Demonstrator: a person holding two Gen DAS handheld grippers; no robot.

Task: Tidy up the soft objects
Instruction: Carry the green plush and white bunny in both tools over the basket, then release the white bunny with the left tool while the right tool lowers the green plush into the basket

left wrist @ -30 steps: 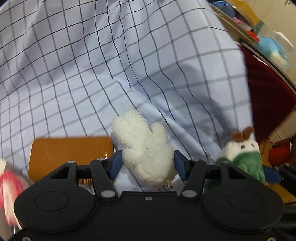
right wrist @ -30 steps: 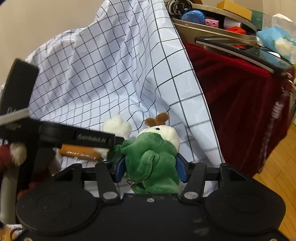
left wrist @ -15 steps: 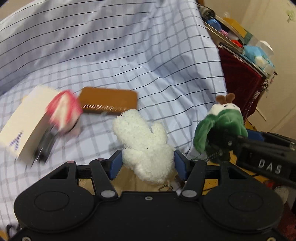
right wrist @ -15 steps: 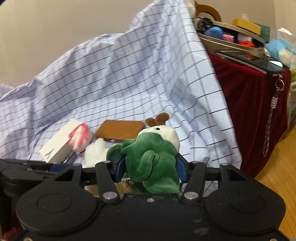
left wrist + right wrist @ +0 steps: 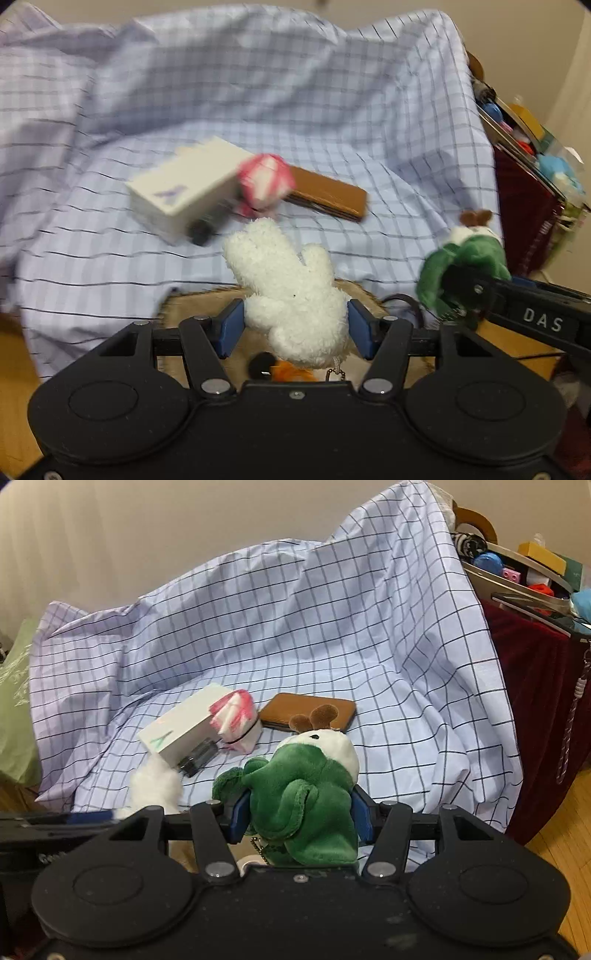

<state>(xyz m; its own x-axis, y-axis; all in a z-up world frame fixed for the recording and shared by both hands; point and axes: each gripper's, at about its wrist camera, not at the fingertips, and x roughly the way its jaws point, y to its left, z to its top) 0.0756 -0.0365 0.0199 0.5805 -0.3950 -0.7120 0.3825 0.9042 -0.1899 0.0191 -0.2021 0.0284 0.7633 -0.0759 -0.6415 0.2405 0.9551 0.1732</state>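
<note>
Left tongs (image 5: 293, 328) clamped on white plush (image 5: 288, 291), right tongs (image 5: 299, 818) on green plush (image 5: 303, 794); both pulled back off sheet (image 5: 332, 627), basket (image 5: 207, 306) now below, drop next probably.

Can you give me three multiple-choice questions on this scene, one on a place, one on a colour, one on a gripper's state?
1. Where does the brown wallet lie?
A. on the checked cloth
B. on the wood floor
C. in a gripper

2. What colour is the plush in the right gripper?
A. blue
B. green and white
C. black

3. The left gripper is:
A. empty and wide open
B. out of view
C. shut on the white plush

Answers: 1 A, it rests flat on the cloth; 2 B, the green plush has a white head; 3 C, both pads press its sides.
</note>
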